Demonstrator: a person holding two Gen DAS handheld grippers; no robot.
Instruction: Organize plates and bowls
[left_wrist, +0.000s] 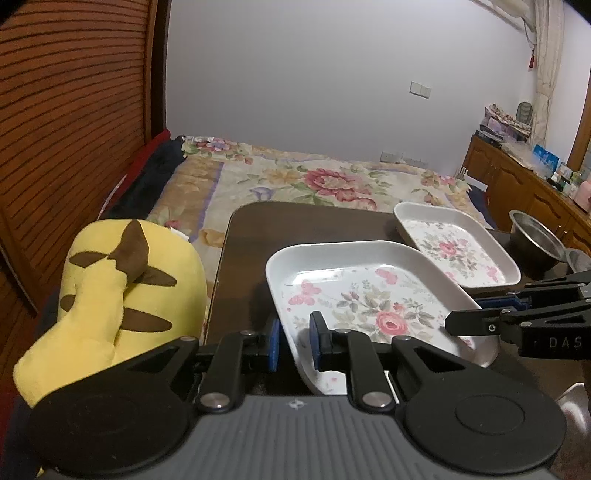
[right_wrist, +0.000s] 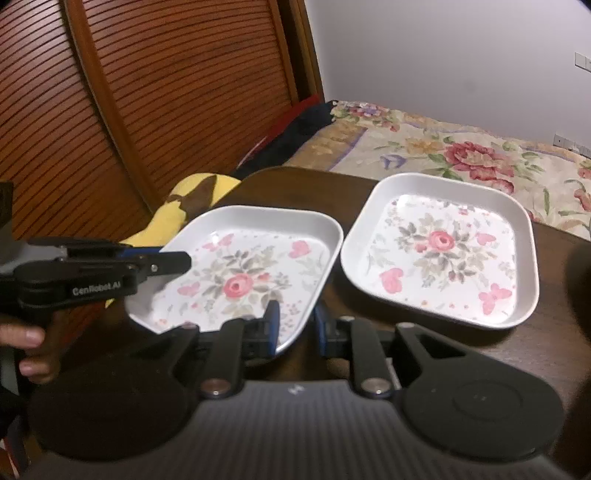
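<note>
Two white square plates with a rose print lie on a dark wooden table (left_wrist: 251, 240). The near plate (left_wrist: 369, 302) (right_wrist: 243, 280) is held from both sides. My left gripper (left_wrist: 295, 341) is shut on its left rim, one blue pad inside the wall and one outside. My right gripper (right_wrist: 295, 325) is shut on the opposite rim in the same way. Each gripper also shows in the other's view, the right gripper (left_wrist: 476, 312) and the left gripper (right_wrist: 166, 256). The second plate (left_wrist: 454, 247) (right_wrist: 439, 251) lies just beyond, close to the near one's corner.
Two steel bowls (left_wrist: 535, 236) stand at the table's far right. A yellow plush toy (left_wrist: 122, 295) leans by the left edge. Behind the table lies a bed with a floral blanket (left_wrist: 314, 177). A wooden cabinet (left_wrist: 517, 177) runs along the right. A person's hand (right_wrist: 33, 347) holds the left gripper.
</note>
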